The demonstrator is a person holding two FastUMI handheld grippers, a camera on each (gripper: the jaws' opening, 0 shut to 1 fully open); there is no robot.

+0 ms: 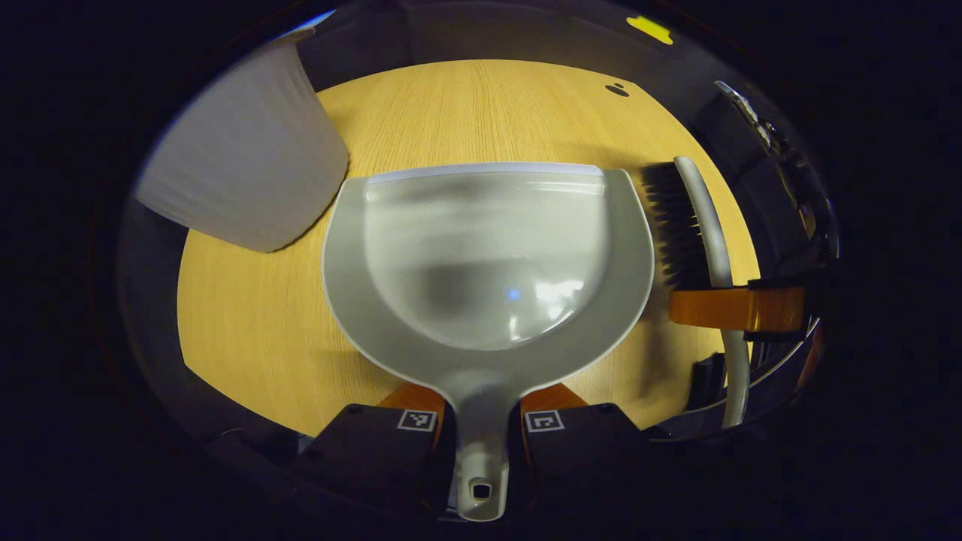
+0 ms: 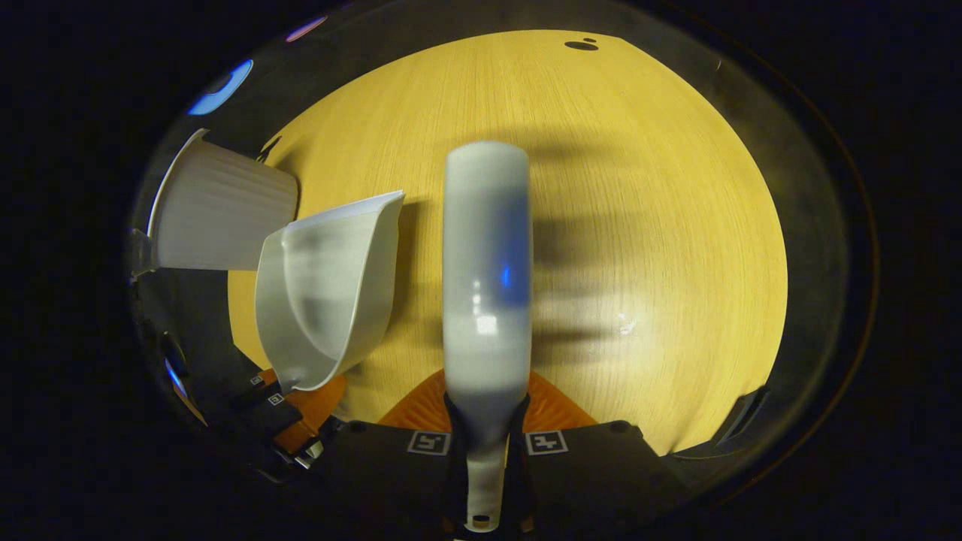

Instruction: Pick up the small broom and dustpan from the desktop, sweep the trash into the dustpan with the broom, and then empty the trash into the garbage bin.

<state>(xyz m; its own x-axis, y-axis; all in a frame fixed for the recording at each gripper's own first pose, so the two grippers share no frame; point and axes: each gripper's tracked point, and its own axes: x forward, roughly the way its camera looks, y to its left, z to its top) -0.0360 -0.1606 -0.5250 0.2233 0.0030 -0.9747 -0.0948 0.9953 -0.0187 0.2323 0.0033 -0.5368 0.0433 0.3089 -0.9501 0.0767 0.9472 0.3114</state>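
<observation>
A grey dustpan (image 1: 488, 263) juts forward over the wooden desktop (image 1: 255, 323), its handle clamped in my left gripper (image 1: 481, 412). The pan looks empty in the left gripper view. To its right hangs the small broom (image 1: 703, 225), black bristles facing the pan, held by the other gripper (image 1: 733, 308). In the right gripper view the broom's grey back (image 2: 487, 278) runs straight ahead, its handle clamped in my right gripper (image 2: 487, 421). The dustpan (image 2: 327, 289) is at the left there, tilted on its side, with the left gripper (image 2: 289, 409) below it.
A white ribbed garbage bin (image 1: 244, 154) stands at the left beside the dustpan, also seen as the bin (image 2: 218, 218) in the right gripper view. A small dark spot (image 1: 616, 90) lies far back on the desktop (image 2: 661, 225). The desk's edges curve around both sides.
</observation>
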